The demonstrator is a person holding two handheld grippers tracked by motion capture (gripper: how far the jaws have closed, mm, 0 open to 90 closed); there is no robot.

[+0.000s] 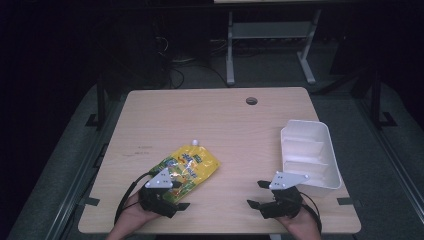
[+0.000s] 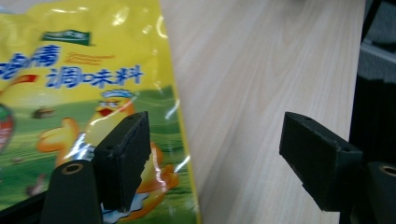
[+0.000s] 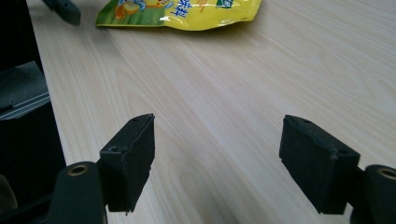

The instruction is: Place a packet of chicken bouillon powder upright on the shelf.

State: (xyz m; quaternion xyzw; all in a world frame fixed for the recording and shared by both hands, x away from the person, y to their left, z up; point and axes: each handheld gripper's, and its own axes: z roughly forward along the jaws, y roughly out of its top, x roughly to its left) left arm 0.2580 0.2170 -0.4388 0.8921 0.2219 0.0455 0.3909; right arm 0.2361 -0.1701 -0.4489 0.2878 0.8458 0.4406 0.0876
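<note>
Lying flat on light wooden worktop (image 1: 220, 112): glossy yellow spouted pouch (image 1: 190, 167), ungrasped. Left tongs (image 2: 212, 161) agape over pouch's edge; right tongs (image 3: 217, 165) agape, apart. White plastic tray (image 1: 330, 172) empty; moving not begun.

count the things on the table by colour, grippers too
yellow: 1, the pouch
white: 1, the tray
black: 2, the left gripper and the right gripper, both open
total: 4
</note>
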